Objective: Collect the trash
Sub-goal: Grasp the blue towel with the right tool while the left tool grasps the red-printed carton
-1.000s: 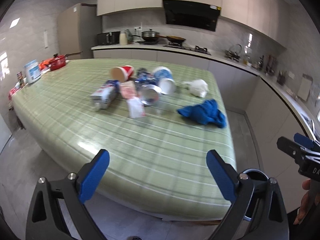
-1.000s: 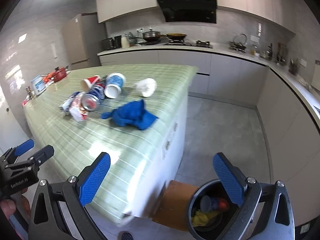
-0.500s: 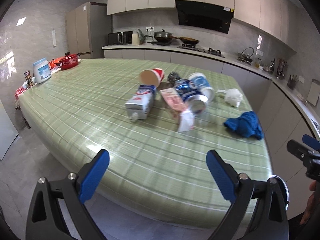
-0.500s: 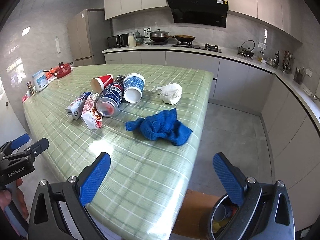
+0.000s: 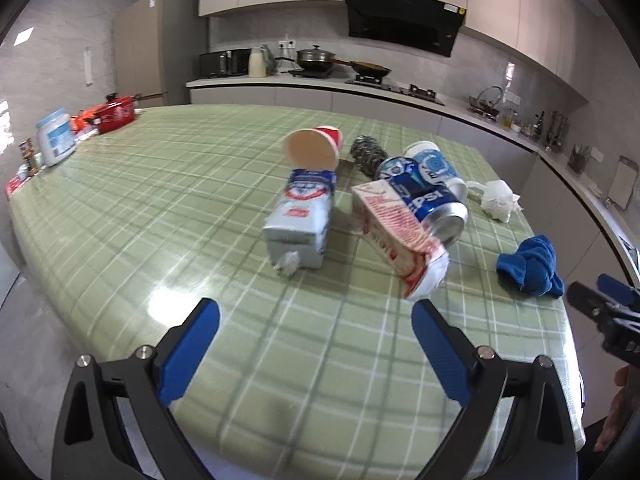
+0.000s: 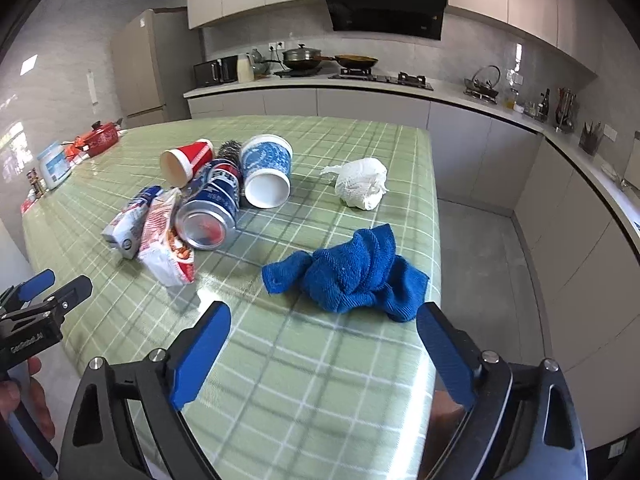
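Note:
Trash lies in a heap on the green checked table [image 5: 160, 208]: a milk carton [image 5: 302, 216], a red-and-white snack packet [image 5: 396, 232], a Pepsi can [image 5: 430, 200], a red paper cup [image 5: 316, 148], a blue-and-white cup [image 5: 434, 166] and a white crumpled tissue [image 5: 498, 198]. My left gripper [image 5: 314, 320] hangs open above the near table edge, short of the carton and packet. My right gripper [image 6: 322, 332] is open, its jaws closing a little, with nothing between them; the blue cloth [image 6: 352, 276] lies just beyond it. The can [image 6: 212, 210] and tissue [image 6: 362, 184] lie farther off.
A steel scrubber [image 5: 366, 152] sits behind the can. At the table's far left stand a red pot [image 5: 116, 114] and a white jar [image 5: 56, 136]. The kitchen counter [image 6: 400, 88] with stove runs behind. A hand [image 6: 24, 396] holds the left gripper's handle.
Both grippers have moved in over the table toward the trash, which now looks nearer and larger. The bin on the floor has dropped out of the right wrist view.

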Tool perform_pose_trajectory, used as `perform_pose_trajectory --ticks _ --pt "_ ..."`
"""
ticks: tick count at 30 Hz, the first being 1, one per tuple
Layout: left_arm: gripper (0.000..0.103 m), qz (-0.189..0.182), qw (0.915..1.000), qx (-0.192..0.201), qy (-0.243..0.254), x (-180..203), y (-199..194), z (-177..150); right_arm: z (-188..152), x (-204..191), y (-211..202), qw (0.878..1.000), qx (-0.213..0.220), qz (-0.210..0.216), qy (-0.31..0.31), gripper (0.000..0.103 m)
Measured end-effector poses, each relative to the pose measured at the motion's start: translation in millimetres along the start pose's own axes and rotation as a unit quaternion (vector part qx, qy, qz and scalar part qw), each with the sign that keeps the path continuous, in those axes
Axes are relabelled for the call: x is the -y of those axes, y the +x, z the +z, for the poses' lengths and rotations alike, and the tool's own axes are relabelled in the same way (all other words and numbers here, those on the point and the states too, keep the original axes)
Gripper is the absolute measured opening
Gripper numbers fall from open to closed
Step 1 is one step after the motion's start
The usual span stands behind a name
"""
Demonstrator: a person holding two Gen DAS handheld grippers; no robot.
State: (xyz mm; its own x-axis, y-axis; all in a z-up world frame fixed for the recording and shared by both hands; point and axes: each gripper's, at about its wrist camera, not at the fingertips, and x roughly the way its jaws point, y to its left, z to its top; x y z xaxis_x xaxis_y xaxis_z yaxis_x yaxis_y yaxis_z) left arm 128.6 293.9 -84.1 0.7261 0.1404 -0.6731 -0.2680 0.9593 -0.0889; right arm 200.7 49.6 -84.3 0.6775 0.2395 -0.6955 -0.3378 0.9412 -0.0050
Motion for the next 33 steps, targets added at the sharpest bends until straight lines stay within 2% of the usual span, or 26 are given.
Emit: perform_pose_trajectory --ticks 2,5,11,15,18,20,22,23,25,27,29,33 --pt "0.093 -0.014 0.9999 -0.002 0.004 7.1 4.9 2.8 2.1 0.8 10.3 1.0 -0.007 -0.006 0.006 0.095" --pt "0.091 -0.036 0.9993 -0.006 0.005 18.2 14.9 8.8 3.5 6.6 25.6 1.0 -0.019 -0.01 0.014 0.086" --pt "0.09 -0.066 0.9976 -0.017 0.008 43.1 37.8 21.0 4.7 18.2 51.4 0.999 -0.034 -0.004 0.016 0.085" --pt "0.09 -0.067 0.9973 -0.031 0.007 56.5 59.4 26.2 9.7 25.9 67.4 0.999 -0.039 0.002 0.017 0.085" --pt "0.08 -0.057 0.9973 -0.045 0.01 59.3 74.5 29.0 16.4 28.1 78.5 0.999 -0.039 0.008 0.015 0.085" --pt "0.06 -0.055 0.9966 -0.061 0.007 56.5 82.2 27.3 19.5 26.7 85.5 0.999 -0.042 0.015 0.013 0.085" --pt "0.048 -0.057 0.9959 -0.069 0.003 52.4 83.7 26.9 19.7 25.1 89.2 0.999 -0.046 0.021 0.011 0.076" --pt "0.037 -0.053 0.9963 -0.067 0.005 51.6 82.2 26.8 19.1 24.6 91.5 0.998 -0.05 0.03 0.013 0.069" --pt "0.033 -0.054 0.9964 -0.065 0.005 48.7 79.1 24.9 18.5 22.9 91.8 0.998 -0.051 0.035 0.016 0.063" --pt "0.033 -0.059 0.9964 -0.061 0.004 45.5 74.1 22.2 17.5 22.0 89.9 0.998 -0.049 0.038 0.016 0.053" --pt "0.032 -0.059 0.997 -0.05 0.001 43.3 67.5 20.7 16.0 21.3 87.6 0.998 -0.047 0.044 0.017 0.047" --pt "0.032 -0.054 0.998 -0.031 0.012 41.0 50.6 17.6 12.2 19.9 78.3 0.998 -0.038 0.051 0.012 0.044"
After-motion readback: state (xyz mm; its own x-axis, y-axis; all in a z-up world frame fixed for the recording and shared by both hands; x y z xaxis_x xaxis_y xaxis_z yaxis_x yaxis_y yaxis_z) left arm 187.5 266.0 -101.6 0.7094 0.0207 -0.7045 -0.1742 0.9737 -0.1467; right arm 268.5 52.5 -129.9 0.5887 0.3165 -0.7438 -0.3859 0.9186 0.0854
